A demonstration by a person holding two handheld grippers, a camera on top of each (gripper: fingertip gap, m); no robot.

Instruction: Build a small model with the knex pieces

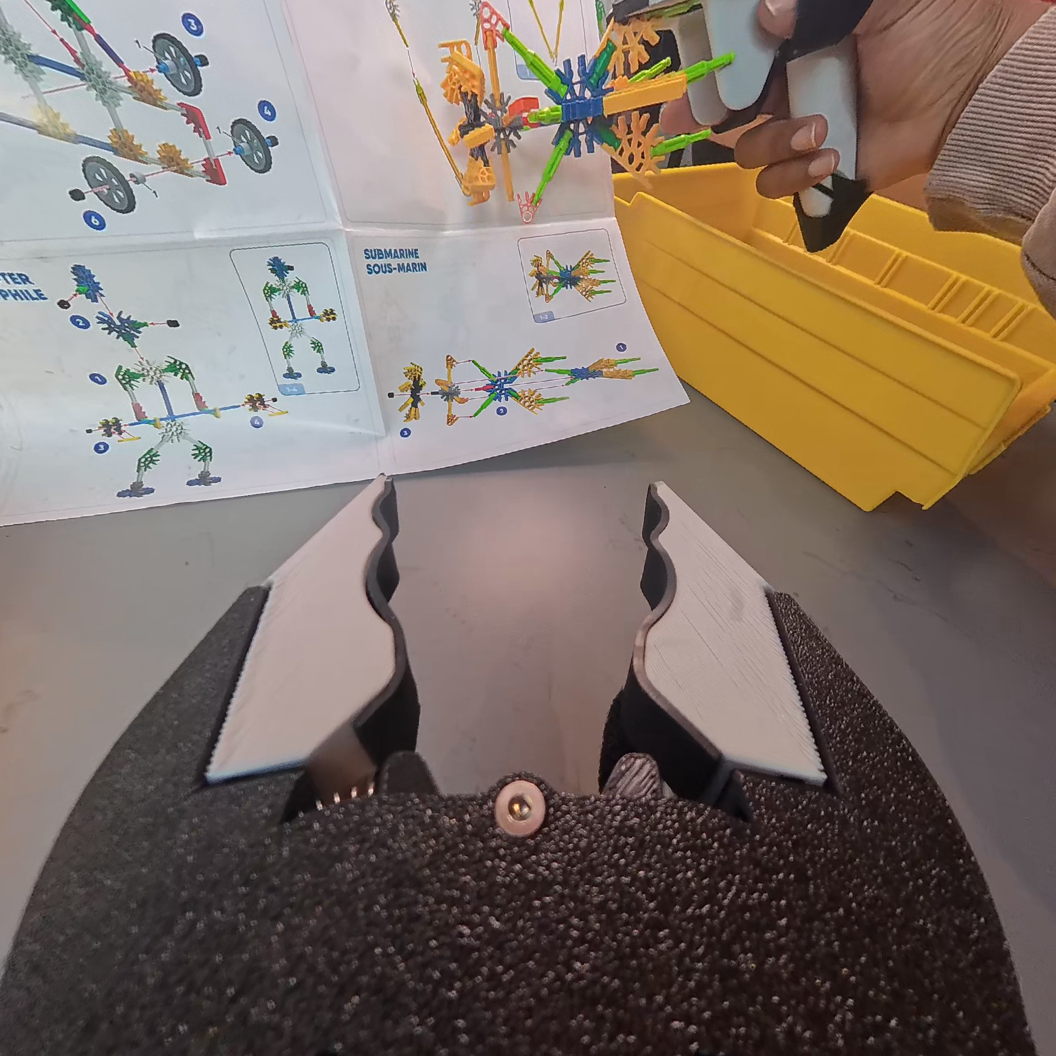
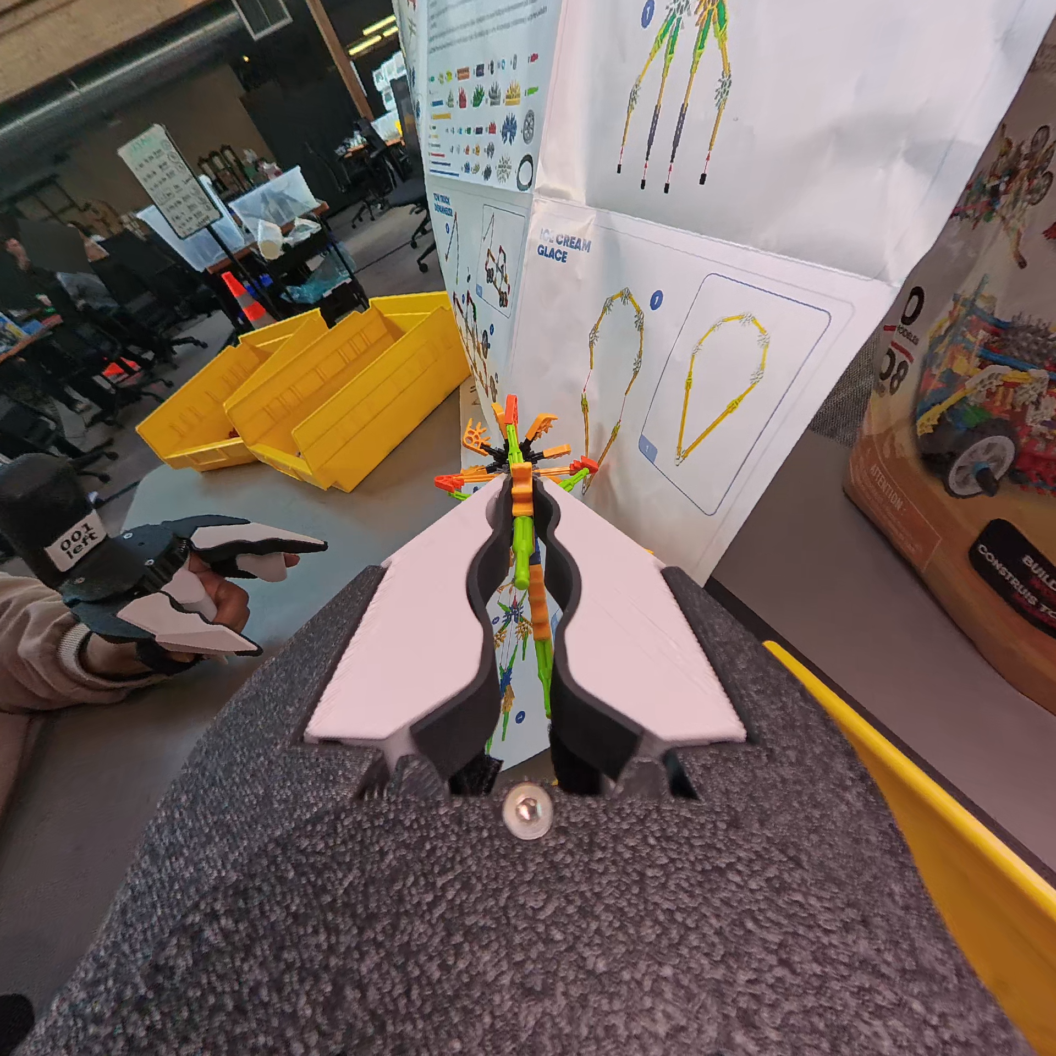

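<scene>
two grippers, one rod-and-connector model [image 2: 517, 457].
right gripper [image 2: 523, 491] pinches the model's rod, long axis running along its fingers; left gripper [image 1: 517, 486] gapes wide and empty, well apart over the grey table [image 1: 514, 600].

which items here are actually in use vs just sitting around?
In use:
- right gripper, shut on the green, orange and blue rod-and-connector toy model
- open left gripper, holding nothing
- unfolded paper instruction sheet

Lying about:
- yellow plastic bins
- printed cardboard toy tub
</scene>
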